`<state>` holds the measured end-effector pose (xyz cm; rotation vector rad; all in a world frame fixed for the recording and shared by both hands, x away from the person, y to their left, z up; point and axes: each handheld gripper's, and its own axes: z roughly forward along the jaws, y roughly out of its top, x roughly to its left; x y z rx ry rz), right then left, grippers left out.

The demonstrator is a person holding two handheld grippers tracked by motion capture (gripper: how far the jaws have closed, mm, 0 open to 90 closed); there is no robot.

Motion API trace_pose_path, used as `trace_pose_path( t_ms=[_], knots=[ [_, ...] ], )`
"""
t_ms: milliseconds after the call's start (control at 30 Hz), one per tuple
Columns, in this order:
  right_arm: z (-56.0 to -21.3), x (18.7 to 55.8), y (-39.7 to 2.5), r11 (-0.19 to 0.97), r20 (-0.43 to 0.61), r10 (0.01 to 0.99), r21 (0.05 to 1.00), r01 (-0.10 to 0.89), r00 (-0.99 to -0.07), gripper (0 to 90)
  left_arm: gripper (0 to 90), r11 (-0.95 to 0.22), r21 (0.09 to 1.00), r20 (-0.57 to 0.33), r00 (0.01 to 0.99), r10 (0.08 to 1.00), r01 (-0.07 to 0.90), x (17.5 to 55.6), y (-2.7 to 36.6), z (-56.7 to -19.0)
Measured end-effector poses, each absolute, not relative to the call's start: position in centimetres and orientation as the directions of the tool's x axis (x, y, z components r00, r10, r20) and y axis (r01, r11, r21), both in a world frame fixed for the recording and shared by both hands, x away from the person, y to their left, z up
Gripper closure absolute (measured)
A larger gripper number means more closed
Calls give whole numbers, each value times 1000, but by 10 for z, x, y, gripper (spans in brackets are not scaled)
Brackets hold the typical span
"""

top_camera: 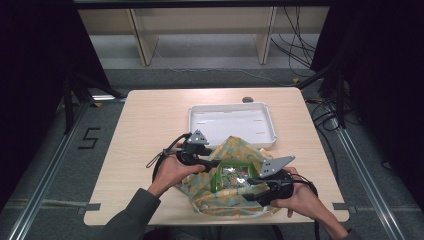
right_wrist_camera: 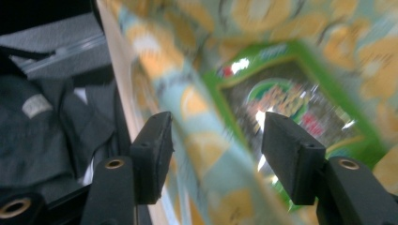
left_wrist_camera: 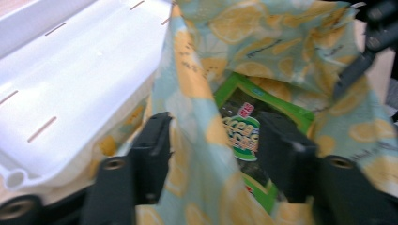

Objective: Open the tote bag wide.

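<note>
Here, both at the cloth bag [top_camera: 227, 175], spreading its mouth, likely to free the green packet [top_camera: 234, 176] inside. Left gripper [left_wrist_camera: 213, 154]: jaws apart astride one cloth edge. Right gripper [right_wrist_camera: 216, 154]: jaws apart astride the other, packet just beyond. White tray [top_camera: 231, 122] waiting behind.

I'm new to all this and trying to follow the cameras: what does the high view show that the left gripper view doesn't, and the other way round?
The high view takes in the whole wooden table, the person's hands and both grippers: left gripper, right gripper. The left gripper view brings close the white-and-red label on the green packet. Both show the lemon-print cloth bag, the packet inside it and the white tray.
</note>
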<state>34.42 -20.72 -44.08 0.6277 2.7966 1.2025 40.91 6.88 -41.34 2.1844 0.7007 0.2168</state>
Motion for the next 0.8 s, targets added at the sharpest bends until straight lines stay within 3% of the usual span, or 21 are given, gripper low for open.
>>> trace_pose_path(
  t_ms=[133, 267, 533, 700, 800],
  knots=[
    [-448, 342, -210, 659, 109, 350, 677, 327, -930, 685, 781, -547, 734, -27, 822, 569, 403, 422, 69, -417],
    [-448, 338, -213, 677, 106, 342, 661, 324, -934, 834, 887, -548, 727, -2, 800, 600, 414, 434, 77, -421],
    [-451, 320, -222, 707, 90, 279, 655, 268, -956, 889, 894, -537, 714, 19, 755, 656, 449, 454, 98, -422],
    [-454, 308, -224, 713, 125, 284, 635, 297, -951, 889, 890, -528, 720, 24, 743, 668, 451, 458, 103, -425],
    [-451, 309, -225, 708, 127, 296, 637, 306, -947, 828, 789, -511, 733, -8, 756, 654, 450, 451, 104, -419]
  ],
)
